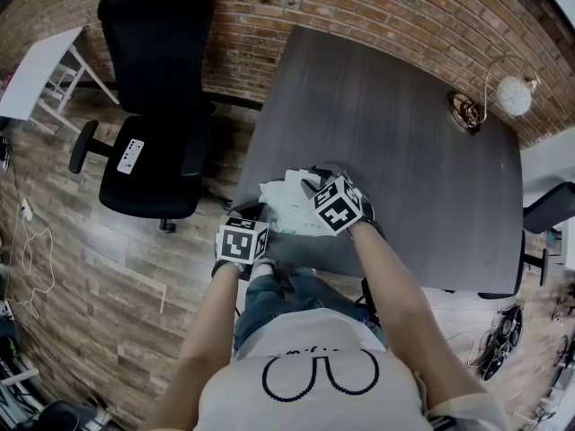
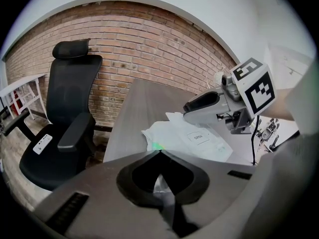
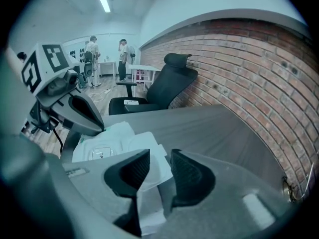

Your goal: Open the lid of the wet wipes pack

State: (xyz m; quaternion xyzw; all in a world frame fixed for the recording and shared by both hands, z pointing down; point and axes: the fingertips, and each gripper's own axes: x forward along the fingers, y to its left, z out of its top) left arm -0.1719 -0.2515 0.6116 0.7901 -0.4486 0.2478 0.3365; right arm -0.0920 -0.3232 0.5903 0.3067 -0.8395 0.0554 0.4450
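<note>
At the near edge of the table (image 1: 404, 169), in the head view, the pack (image 1: 289, 203) lies flat with both grippers at it. The left gripper (image 1: 256, 214) comes in at its near end and the right gripper (image 1: 314, 187) sits over its far side.

From the left gripper view, the jaws meet at their tips, and a crinkle of the pack's clear wrapper shows pinched just behind them, so this gripper has hold of the pack's end. Beyond it the lid (image 2: 202, 137), marked OPEN, lies flat on the pack's top and looks not yet lifted.

From the right gripper view, the jaws stand partly apart with a white flap (image 3: 149, 156) between them. The pads do not seem to press on it, and I cannot tell whether it is a fold of wrapper or a wipe.

By my reading, the step in hand is getting a grip on the lid while the left gripper anchors the pack. Next, the right jaws need to find the lid's free edge, close on it and peel it up and back — with the left holding firm, so the pack doesn't rise with it.
</note>
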